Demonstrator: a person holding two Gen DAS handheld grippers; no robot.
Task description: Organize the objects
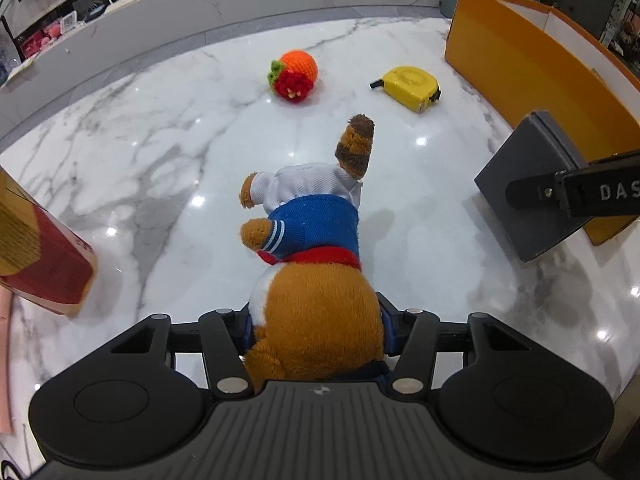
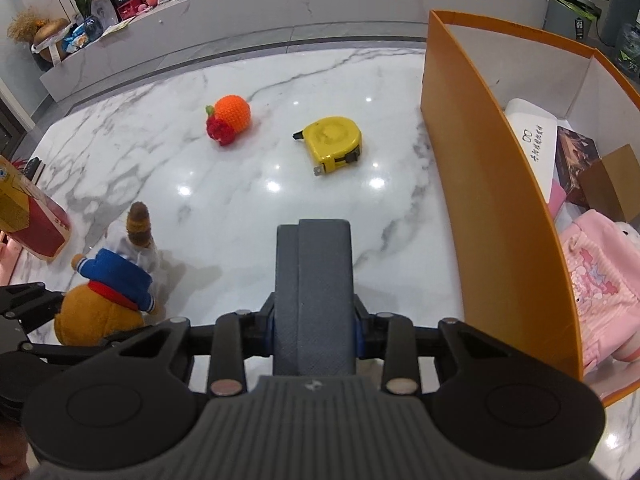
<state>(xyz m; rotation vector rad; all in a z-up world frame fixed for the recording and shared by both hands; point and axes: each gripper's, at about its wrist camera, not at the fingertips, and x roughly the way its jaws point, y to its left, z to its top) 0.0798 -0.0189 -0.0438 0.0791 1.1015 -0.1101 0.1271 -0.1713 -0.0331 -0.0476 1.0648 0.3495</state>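
My left gripper is shut on a brown plush toy in a blue and white outfit, gripped by its head, body pointing forward above the marble table. The toy also shows in the right wrist view at lower left. My right gripper is shut on a dark grey box, held above the table just left of the orange box. The grey box also shows in the left wrist view. A crocheted orange and a yellow tape measure lie on the table ahead.
The orange box holds a pink plush, a white box and a brown carton. A red and gold box stands at the left. A grey ledge with clutter runs behind the marble table.
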